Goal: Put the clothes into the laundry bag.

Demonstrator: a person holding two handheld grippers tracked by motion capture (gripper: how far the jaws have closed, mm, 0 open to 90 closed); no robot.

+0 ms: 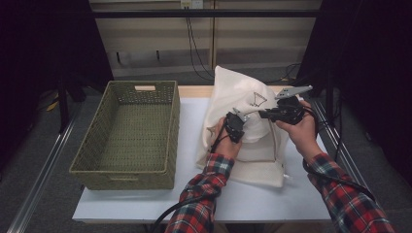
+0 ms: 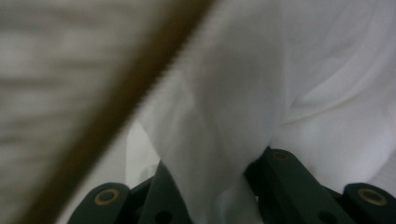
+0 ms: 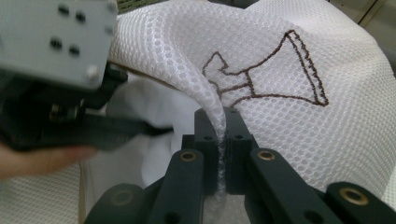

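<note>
The white mesh bag (image 1: 243, 121) is standing in a heap on the table (image 1: 272, 199), just to the right of the woven basket (image 1: 131, 131), and both grippers are working at its upper part; the right gripper (image 3: 222, 140) is pinching a raised fold of the mesh edge between jaws pressed nearly together, just below the brown stitched emblem (image 3: 275, 74); the left gripper (image 2: 210, 186) is sitting with white cloth running down between its jaws, which seem to be closing on it, though the blur is keeping me from telling how tightly. In the high view the left gripper (image 1: 234, 127) is lying on the basket side of the bag and the right gripper (image 1: 286, 112) on the far side from the basket, so the bag's mouth is probably being held between them; any lift toward the basket would be led by the left hand (image 1: 228, 145), which is nearer to it; the bag's long axis is running upright, away from the table.
</note>
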